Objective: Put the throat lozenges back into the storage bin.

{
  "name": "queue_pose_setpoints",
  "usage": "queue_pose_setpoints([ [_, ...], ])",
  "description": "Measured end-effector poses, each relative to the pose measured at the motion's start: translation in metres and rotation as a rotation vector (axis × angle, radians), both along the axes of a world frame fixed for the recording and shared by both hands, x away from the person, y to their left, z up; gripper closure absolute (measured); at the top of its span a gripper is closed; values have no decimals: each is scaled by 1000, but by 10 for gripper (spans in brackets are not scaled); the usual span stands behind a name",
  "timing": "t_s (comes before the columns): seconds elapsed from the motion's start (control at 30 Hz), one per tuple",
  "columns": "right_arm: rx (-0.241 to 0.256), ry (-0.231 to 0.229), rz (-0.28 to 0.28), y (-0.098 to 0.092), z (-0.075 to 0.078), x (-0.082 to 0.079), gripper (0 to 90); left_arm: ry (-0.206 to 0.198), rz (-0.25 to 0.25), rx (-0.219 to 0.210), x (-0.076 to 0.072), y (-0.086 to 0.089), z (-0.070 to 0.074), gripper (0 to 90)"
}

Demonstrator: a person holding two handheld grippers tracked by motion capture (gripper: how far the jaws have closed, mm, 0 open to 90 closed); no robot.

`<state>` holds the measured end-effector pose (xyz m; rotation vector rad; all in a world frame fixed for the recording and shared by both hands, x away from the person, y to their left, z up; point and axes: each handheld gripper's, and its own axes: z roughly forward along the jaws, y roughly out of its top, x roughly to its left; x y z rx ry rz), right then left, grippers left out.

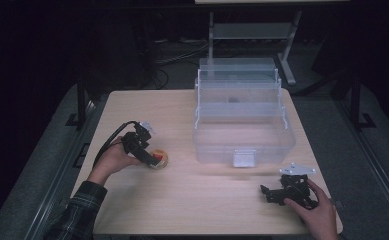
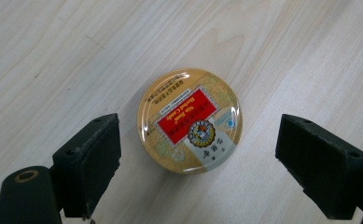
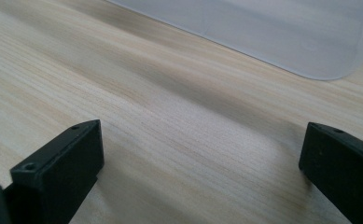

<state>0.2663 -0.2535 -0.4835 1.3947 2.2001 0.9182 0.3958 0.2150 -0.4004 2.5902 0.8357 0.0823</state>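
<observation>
A: Where is the candy tin (image 2: 189,121) lying, taking the clear plastic storage box (image 1: 244,117) as your landmark?

B: Well to the left of the box and a little nearer the person than its front latch (image 1: 244,158), flat on the wooden table (image 1: 202,200), lid up. The left gripper view shows its round gold lid with a red label.

A: And the left gripper (image 1: 149,156)?

B: It hangs right over the tin with its jaws spread wide, one on each side, neither touching. I judge it is held so to straddle the round rim before closing; the tin sits nearer one jaw than the other, so a small shift to centre it would help.

A: Why is the box like that?

B: Its tiers are swung up and back, leaving the bottom tub open toward the person. That looks like a ready place to put the tin, though that is my guess.

A: The right gripper (image 1: 273,194)?

B: On the table in front of the box, off its right front corner, jaws parted and holding nothing. It seems parked out of the way, near enough to steady the box if needed.
</observation>
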Motion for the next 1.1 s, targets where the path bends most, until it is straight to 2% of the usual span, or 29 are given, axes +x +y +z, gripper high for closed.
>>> queue_pose_setpoints([
  [0.13,-1,0,1,0,0,0,0,10,-8,17,3,-4,-6,134],
  [0.47,-1,0,1,0,0,0,0,21,-6,28,9,-9,-14,132],
  [0.63,-1,0,1,0,0,0,0,26,-15,59,13,-10,-21,132],
  [0.9,-1,0,1,0,0,0,0,34,-25,68,15,-18,-27,131],
  [1.1,-1,0,1,0,0,0,0,43,-32,101,16,-21,-33,130],
])
